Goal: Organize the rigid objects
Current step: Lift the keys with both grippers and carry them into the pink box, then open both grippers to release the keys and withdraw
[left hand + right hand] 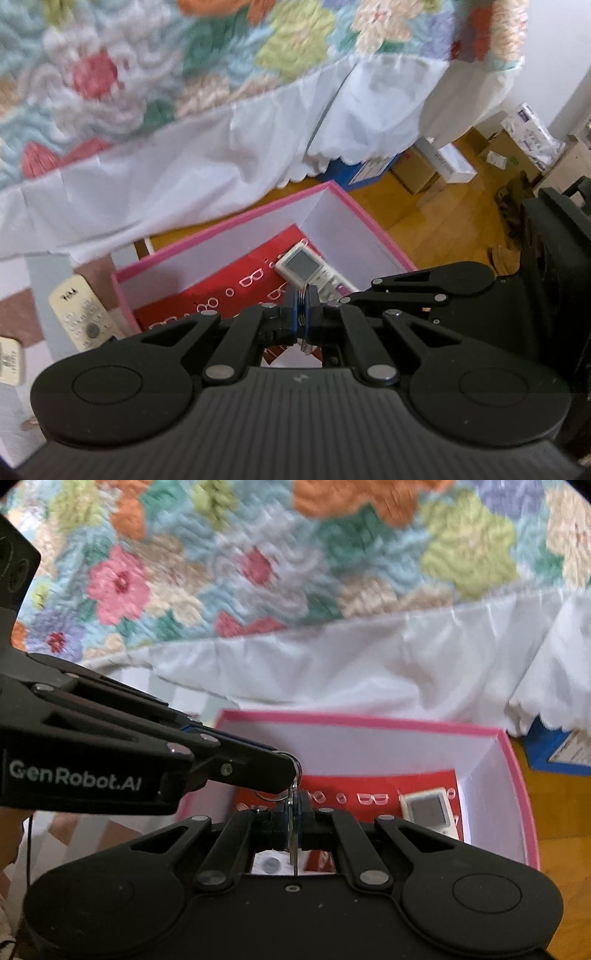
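Observation:
A bunch of keys hangs between my two grippers above a pink box (pixel 236 221). My left gripper (pixel 303 312) is shut on the metal key ring (pixel 303 290). My right gripper (pixel 293 814) is shut on a flat key (pixel 293 849) that stands edge-on between its pads. In the right wrist view my left gripper (pixel 290 771) reaches in from the left, with the key ring (pixel 271 795) at its tip. The pink box (pixel 351 720) has white walls and a red floor printed with eyeglasses. A white remote with a grey screen (pixel 306 267) (pixel 428 810) lies inside it.
A cream remote (pixel 79 314) lies on the checked mat left of the box, another (pixel 9 360) at the far left edge. A floral bedspread (pixel 147 55) with a white skirt (pixel 221 166) hangs behind. A blue box (pixel 354 170) and cardboard boxes (pixel 417 173) stand on the wooden floor.

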`<state>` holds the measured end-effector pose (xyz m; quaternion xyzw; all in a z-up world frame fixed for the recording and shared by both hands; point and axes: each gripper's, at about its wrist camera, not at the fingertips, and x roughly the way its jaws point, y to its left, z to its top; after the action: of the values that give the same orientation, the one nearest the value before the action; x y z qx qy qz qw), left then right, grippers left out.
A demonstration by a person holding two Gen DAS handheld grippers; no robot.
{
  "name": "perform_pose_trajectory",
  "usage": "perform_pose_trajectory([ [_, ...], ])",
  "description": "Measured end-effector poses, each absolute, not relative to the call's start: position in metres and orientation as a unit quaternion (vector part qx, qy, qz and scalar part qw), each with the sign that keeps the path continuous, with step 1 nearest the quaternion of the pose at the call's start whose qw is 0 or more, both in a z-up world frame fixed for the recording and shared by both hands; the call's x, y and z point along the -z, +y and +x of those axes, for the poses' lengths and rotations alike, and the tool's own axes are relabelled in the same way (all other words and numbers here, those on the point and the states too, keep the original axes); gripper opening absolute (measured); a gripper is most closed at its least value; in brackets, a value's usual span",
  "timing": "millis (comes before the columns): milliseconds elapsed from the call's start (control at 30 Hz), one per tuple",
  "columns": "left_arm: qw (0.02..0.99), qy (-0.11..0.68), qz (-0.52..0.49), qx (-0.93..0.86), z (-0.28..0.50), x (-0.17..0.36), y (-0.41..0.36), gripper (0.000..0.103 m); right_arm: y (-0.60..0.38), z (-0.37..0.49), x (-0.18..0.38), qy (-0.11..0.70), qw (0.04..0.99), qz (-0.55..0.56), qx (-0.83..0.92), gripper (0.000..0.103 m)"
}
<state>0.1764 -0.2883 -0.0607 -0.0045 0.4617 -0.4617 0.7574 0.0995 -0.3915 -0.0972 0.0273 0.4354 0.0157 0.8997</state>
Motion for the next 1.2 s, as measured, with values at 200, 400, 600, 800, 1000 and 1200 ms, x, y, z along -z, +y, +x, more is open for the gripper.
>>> perform_pose_trajectory([
  [200, 0.752, 0.493, -0.009, 0.437, 0.190, 0.106, -0.310, 0.003, -0.409, 0.116, 0.136, 0.464, 0.885, 0.043, 0.003, 0.006],
  [400, 0.754, 0.507, 0.011, 0.417, 0.195, 0.118, -0.316, 0.016, -0.418, 0.123, 0.143, 0.474, 0.879, 0.057, 0.017, 0.026],
  [600, 0.736, 0.525, 0.004, 0.427, 0.197, 0.095, -0.293, 0.032, -0.411, 0.101, 0.120, 0.463, 0.885, 0.052, 0.007, 0.028],
  [800, 0.749, 0.512, 0.030, 0.418, 0.186, 0.052, -0.254, 0.038, -0.370, 0.065, 0.074, 0.430, 0.903, 0.021, -0.013, 0.038],
  [1000, 0.766, 0.495, 0.076, 0.403, 0.164, 0.017, -0.212, 0.041, -0.326, 0.042, 0.032, 0.419, 0.907, -0.007, -0.038, 0.042],
  [1200, 0.782, 0.496, 0.073, 0.371, 0.149, -0.004, -0.156, 0.045, -0.290, 0.034, 0.008, 0.415, 0.906, -0.006, -0.082, 0.047],
])
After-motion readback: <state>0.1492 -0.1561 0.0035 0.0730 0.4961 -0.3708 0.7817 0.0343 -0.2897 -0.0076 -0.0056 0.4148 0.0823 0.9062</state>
